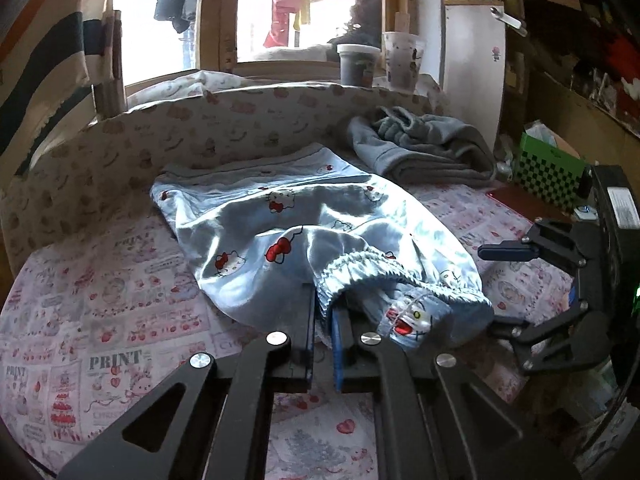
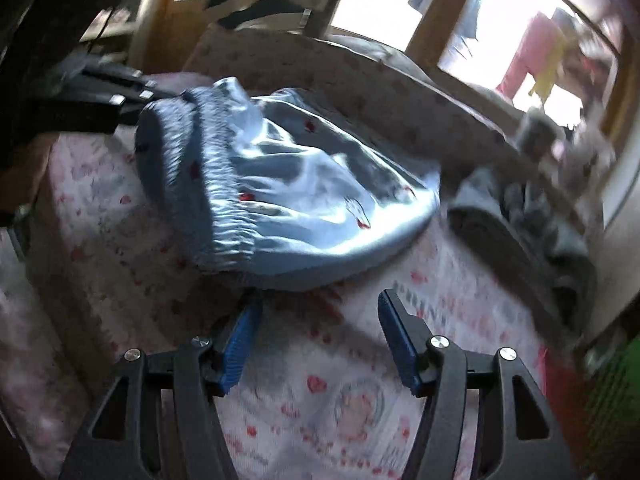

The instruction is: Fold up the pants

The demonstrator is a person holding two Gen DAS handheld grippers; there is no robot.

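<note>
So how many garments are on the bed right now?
2. The light blue pants lie mid-bed, waistband pinched in the left gripper; a grey garment sits bunched by the far edge. Others may be hidden outside view.

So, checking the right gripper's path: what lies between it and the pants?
Only bare printed bedsheet separates the open right gripper from the pants, per the right wrist view.

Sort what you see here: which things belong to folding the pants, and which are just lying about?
Part of the job:
pants
left gripper, shut on their waistband
right gripper, open beside them

Lying about:
grey garment
two cups
green box
</note>
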